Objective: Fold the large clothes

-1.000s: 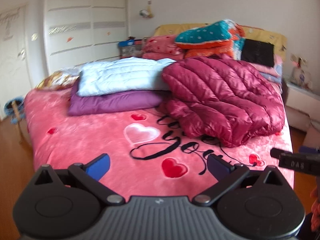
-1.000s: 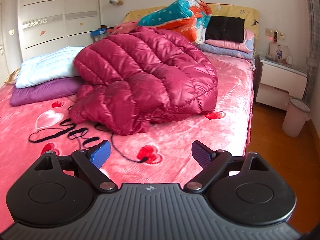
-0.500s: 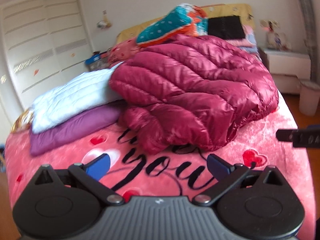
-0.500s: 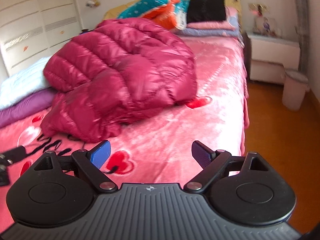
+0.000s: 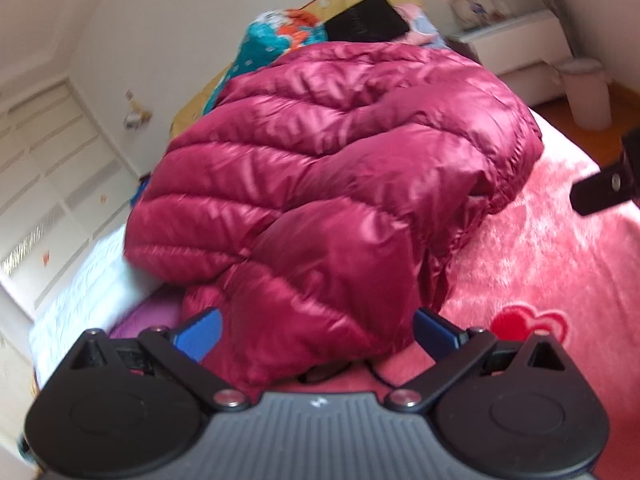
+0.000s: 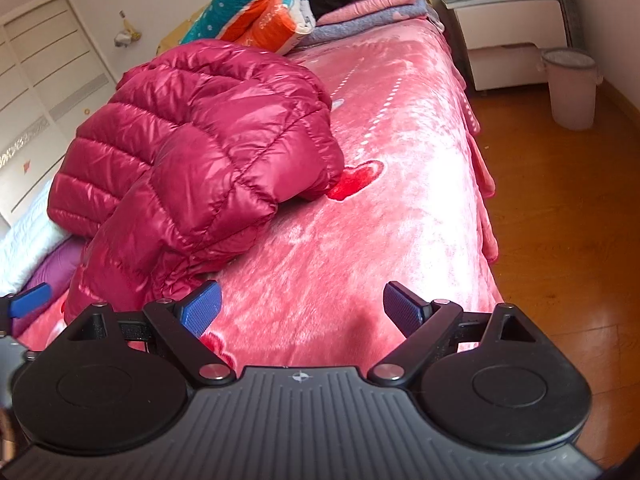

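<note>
A crumpled dark red puffer jacket point(image 5: 328, 176) lies heaped on the pink bed point(image 5: 560, 264). My left gripper point(image 5: 318, 334) is open and close to the jacket's near edge, with quilted fabric showing between its blue pads. In the right wrist view the same jacket point(image 6: 192, 152) sits to the left. My right gripper point(image 6: 302, 312) is open over bare pink bedspread point(image 6: 392, 160), to the right of the jacket's near edge and apart from it. One blue pad of the left gripper point(image 6: 28, 300) shows at the left edge.
Folded white and purple clothes point(image 5: 80, 292) lie left of the jacket. Pillows and folded bedding point(image 6: 280, 4) are stacked at the headboard. A white nightstand point(image 6: 512, 32) and a pale bin point(image 6: 572, 88) stand on the wooden floor right of the bed.
Both grippers moved forward toward the jacket and tilted. The left one now nearly reaches the jacket's near edge. The right one swung right, over the bedspread. Both stayed open.
</note>
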`<state>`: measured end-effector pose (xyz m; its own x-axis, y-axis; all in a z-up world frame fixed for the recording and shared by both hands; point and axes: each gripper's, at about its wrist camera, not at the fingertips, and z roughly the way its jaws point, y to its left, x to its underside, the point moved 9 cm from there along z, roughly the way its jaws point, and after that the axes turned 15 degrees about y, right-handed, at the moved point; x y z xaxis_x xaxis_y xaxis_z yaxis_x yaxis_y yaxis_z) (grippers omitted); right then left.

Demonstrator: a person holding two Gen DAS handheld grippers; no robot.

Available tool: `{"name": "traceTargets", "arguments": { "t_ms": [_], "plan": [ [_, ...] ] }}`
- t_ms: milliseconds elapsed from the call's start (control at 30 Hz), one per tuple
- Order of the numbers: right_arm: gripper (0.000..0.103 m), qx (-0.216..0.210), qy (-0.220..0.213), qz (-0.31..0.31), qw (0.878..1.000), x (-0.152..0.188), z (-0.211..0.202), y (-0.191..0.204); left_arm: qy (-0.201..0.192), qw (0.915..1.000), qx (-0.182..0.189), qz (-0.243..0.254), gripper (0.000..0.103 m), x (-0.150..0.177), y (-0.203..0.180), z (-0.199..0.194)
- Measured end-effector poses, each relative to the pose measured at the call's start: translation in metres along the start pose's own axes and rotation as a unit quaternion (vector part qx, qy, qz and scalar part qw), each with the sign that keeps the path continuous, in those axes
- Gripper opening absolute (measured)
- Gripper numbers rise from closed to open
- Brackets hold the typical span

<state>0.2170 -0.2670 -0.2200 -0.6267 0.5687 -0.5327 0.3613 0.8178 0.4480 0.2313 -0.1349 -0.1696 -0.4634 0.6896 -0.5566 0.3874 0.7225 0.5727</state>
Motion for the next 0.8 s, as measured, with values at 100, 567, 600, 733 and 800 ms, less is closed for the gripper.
{"name": "traceTargets", "arguments": {
  "t_ms": [100,567,600,733,800],
  "plan": [
    [0.103,-0.005,0.002,0.010,1.000,-0.004,0.004,-0.006,-0.005,0.9998,-0.003,0.020,0.101,-0.010,-0.008,0.008],
    [0.103,-0.018,0.007,0.052,0.998,-0.016,0.020,-0.023,0.009,0.9998,0.019,-0.003,0.063,-0.037,-0.017,0.041],
    [0.103,-0.017,0.008,0.056,0.998,-0.017,0.022,-0.024,0.012,0.9994,0.028,-0.016,0.055,-0.038,-0.015,0.041],
    [0.103,-0.020,0.013,0.075,0.997,-0.016,0.026,-0.030,0.015,0.9973,0.045,-0.055,0.033,-0.038,-0.005,0.036],
    [0.103,-0.021,0.014,0.083,0.996,-0.017,0.028,-0.033,0.012,0.9959,0.049,-0.075,0.027,-0.037,0.002,0.030]
  ]
}}
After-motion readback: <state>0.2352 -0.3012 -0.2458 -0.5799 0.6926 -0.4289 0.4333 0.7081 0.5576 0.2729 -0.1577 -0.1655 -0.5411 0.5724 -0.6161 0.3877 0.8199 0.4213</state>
